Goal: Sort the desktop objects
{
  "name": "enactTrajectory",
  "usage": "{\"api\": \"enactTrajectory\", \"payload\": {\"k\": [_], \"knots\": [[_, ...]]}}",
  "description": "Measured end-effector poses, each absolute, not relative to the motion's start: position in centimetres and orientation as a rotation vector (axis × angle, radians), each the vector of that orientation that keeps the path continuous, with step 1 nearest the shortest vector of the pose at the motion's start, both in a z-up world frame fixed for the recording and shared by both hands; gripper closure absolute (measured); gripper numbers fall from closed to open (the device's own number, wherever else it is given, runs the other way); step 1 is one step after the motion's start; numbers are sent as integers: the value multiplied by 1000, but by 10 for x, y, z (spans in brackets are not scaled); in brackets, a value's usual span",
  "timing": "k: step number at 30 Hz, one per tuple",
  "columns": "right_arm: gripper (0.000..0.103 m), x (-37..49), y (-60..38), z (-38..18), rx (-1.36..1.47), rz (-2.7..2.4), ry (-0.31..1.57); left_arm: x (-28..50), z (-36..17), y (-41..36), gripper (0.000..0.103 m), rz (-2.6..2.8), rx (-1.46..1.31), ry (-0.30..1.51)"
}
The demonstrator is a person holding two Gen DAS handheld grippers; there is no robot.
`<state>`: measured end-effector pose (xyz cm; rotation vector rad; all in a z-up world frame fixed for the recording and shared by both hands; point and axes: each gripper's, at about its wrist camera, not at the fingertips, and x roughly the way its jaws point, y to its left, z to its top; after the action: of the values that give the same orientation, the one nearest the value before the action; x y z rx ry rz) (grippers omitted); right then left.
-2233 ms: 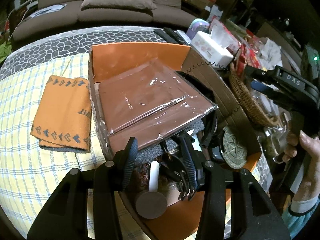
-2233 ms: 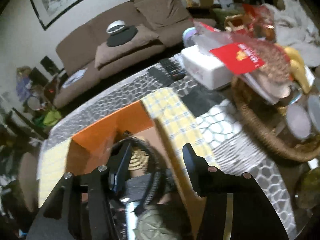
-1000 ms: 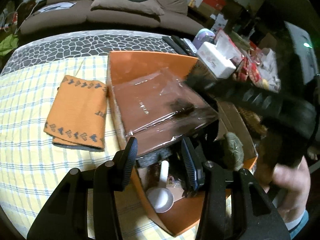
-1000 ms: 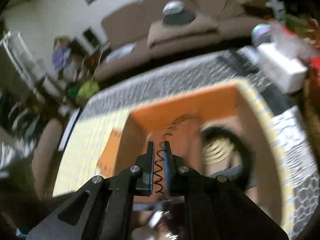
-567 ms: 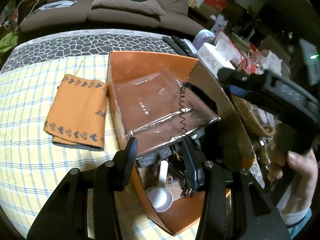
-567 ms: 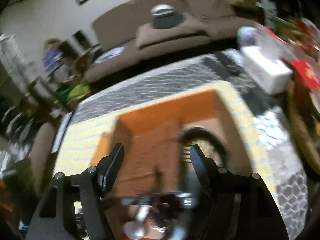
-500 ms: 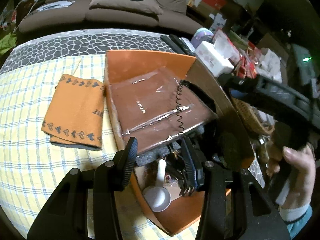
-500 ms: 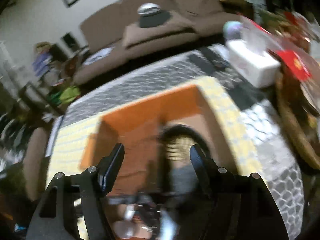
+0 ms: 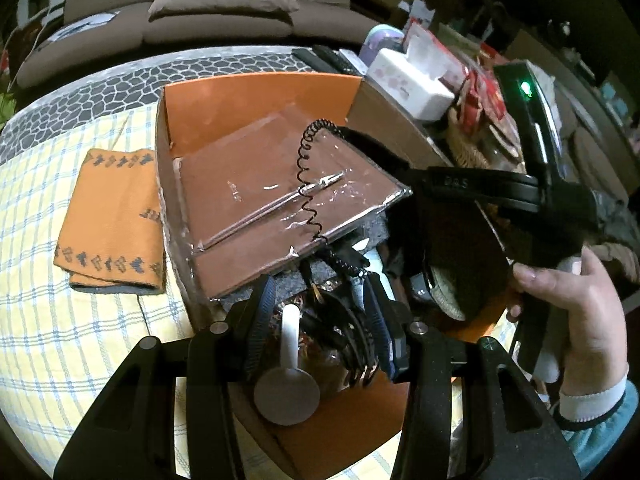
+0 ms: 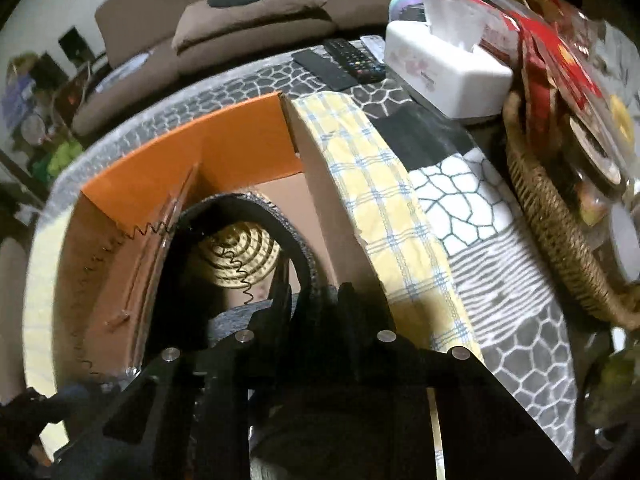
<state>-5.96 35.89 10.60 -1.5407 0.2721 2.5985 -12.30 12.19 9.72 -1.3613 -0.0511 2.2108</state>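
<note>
- Sitting on a checked cloth, the orange box holds most of the task's stuff.
- Brown book, plastic-wrapped, lies tilted inside the box on a grey pad; a coiled cord runs across its cover.
- L gripper hangs over the box's near end, jaws partly apart, nothing pinched; a white scoop and dark cables lie below, betw. the fingers.
- R gripper points down into the box's right side, jaws closing; the black headband arcs just ahead of the tips. Can't tell if the pads touch it — too dark.
- Under that band: a round woven piece, w/ the cord crossing it.
- From the left wrist view, a hand grips the R gripper's handle, sleeve at the wrist.
- Orange pouch lies flat on the cloth just left of the box, not touching it as far as visible.
- Beyond the box: tissue box, remotes, wicker basket w/ packets, sofa behind.
</note>
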Motion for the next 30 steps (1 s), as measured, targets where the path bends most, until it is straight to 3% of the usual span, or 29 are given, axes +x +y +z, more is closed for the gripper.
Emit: {"api": "enactTrajectory", "payload": {"k": [3, 6, 11, 13, 19, 23, 30], "knots": [[81, -65, 346, 101, -1558, 2587, 158, -124, 97, 120, 60, 2215, -1365, -54], [76, -70, 327, 92, -1594, 2533, -59, -126, 97, 116, 60, 2221, -1367, -64], [78, -70, 323, 87, -1620, 2497, -154, -128, 97, 112, 60, 2224, -1368, -79], [97, -70, 323, 86, -1606, 2489, -192, -127, 97, 112, 60, 2223, -1368, -73], [98, -56, 330, 126, -1332, 2649, -103, -127, 100, 111, 60, 2228, -1358, -84], [98, -36, 320, 176, -1065, 2699, -189, -128, 100, 109, 60, 2233, -1356, -98], [98, -11, 324, 228, -890, 2821, -95, -127, 105, 107, 60, 2223, -1340, -136]]}}
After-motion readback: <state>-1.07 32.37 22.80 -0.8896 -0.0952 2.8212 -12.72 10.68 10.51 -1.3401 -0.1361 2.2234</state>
